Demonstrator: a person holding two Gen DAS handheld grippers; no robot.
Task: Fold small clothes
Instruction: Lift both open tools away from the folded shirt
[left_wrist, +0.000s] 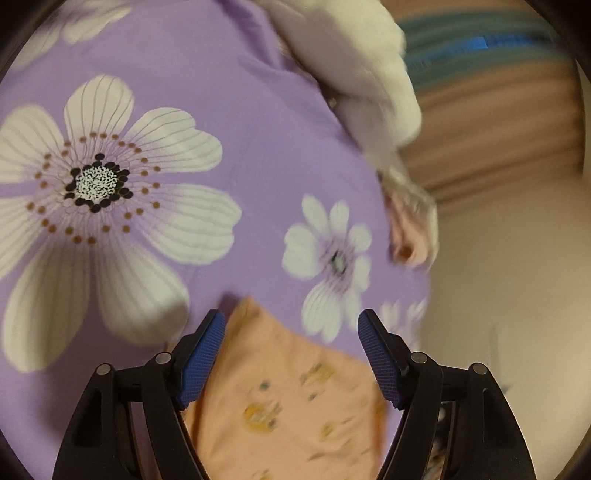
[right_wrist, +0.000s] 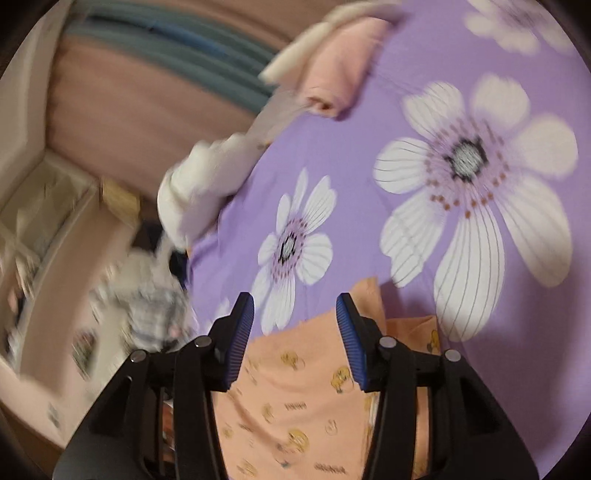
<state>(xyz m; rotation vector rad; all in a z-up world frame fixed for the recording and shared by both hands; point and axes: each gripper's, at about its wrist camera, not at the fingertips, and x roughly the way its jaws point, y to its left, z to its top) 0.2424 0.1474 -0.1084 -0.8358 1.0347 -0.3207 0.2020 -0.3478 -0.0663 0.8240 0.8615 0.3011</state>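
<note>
Both hand-held grippers, left (left_wrist: 291, 350) and right (right_wrist: 295, 334), gape empty above the orange garment (right_wrist: 295, 398).

black grippers (left_wrist: 291, 354) — blue pads (ribbed)

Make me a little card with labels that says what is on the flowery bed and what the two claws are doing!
Surface: purple flowered sheet
Garment below claws: orange printed cloth, lying flat
Other clothes: white garment and pink rolled piece at the bed edge
Left claw: open, empty
Right claw: open, empty
</note>
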